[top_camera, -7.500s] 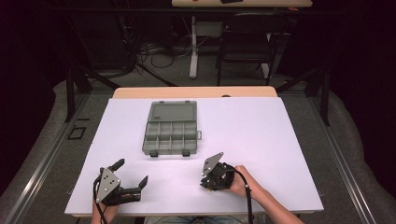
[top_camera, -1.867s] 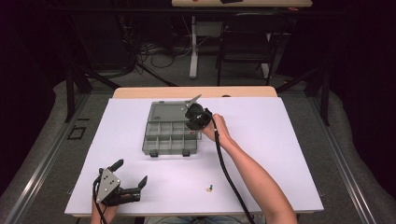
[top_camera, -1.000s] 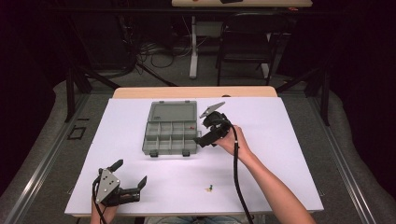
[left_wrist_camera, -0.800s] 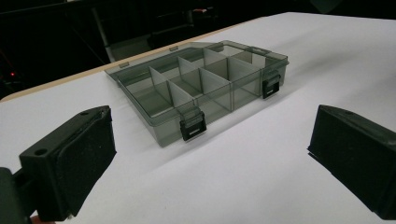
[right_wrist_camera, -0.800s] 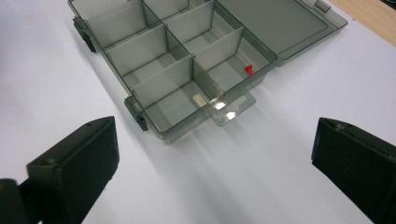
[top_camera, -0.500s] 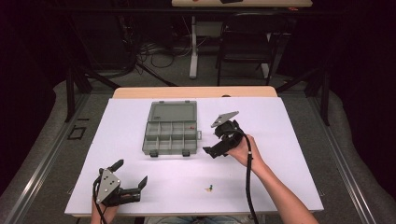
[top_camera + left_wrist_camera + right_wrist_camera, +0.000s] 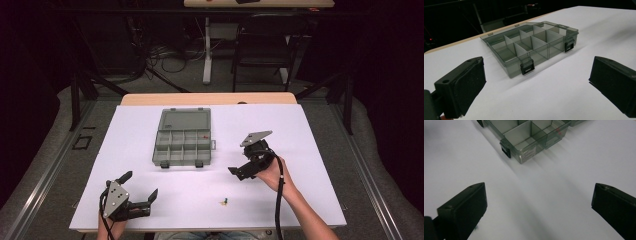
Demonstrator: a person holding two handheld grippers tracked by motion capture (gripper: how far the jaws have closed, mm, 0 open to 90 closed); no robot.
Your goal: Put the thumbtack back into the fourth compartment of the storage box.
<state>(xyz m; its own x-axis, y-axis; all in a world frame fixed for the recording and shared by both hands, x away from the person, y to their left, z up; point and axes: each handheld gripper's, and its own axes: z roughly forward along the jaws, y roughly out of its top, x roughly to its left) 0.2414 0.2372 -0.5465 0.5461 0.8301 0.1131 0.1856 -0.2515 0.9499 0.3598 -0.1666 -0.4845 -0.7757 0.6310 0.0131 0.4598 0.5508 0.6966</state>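
A smoky grey compartment box (image 7: 182,137) lies open on the white table (image 7: 310,135), its lid folded back. A tiny red piece (image 7: 204,135) sits in one right-hand compartment. A small green and yellow piece (image 7: 224,202) lies loose on the table near the front. My right gripper (image 7: 242,165) is held open above the table, right of the box and behind the loose piece. Its own view shows wide jaws (image 7: 539,207), the box corner (image 7: 529,137) and the red piece (image 7: 558,130). My left gripper (image 7: 139,185) rests open at the front left, facing the box (image 7: 531,45).
The table's wooden far edge (image 7: 210,98) runs behind the box. Beyond it stand a dark chair (image 7: 262,42) and table legs with cables on the floor. Bare white surface lies between the box and both grippers.
My right gripper has drawn back from the box's right side toward the near right of the table, jaws open. The left gripper has stayed still.
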